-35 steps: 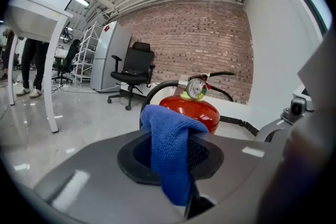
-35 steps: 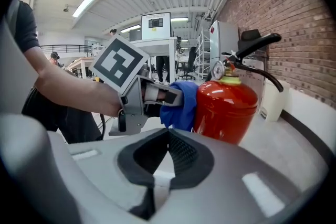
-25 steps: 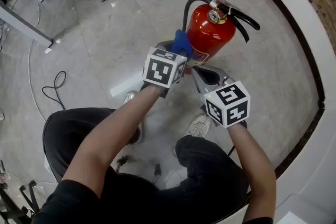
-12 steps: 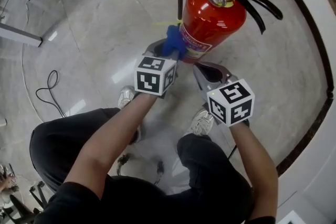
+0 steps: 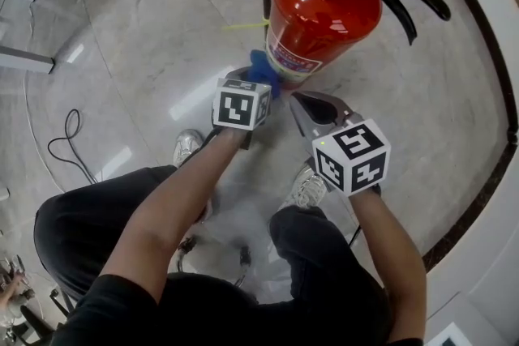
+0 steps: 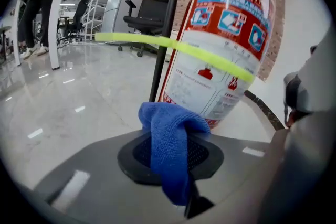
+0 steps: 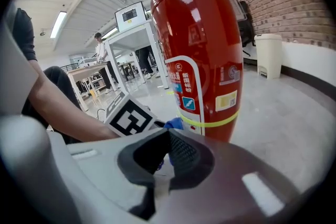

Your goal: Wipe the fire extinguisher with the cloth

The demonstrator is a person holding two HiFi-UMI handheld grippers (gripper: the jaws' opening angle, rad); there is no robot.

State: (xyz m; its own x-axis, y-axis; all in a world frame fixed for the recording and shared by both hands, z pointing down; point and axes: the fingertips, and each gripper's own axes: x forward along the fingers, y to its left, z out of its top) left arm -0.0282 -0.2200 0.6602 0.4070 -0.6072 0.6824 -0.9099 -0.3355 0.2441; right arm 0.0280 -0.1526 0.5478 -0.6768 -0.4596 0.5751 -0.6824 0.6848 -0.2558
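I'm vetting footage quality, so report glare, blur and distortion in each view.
Head view: sharp; bright glare patches on the glossy floor, a highlight on the fire extinguisher. Left gripper view: fisheye with black corners; the cloth is crisp, the near jaws and yellow tie soft. Right gripper view: same fisheye, the extinguisher bulging, a bright streak down its red body.

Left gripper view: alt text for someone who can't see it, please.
A blue cloth, clamped in the left tongs, sits at the lower end of a red fire extinguisher. A yellow-green strap crosses the cylinder; glossy floor and an office chair lie behind.
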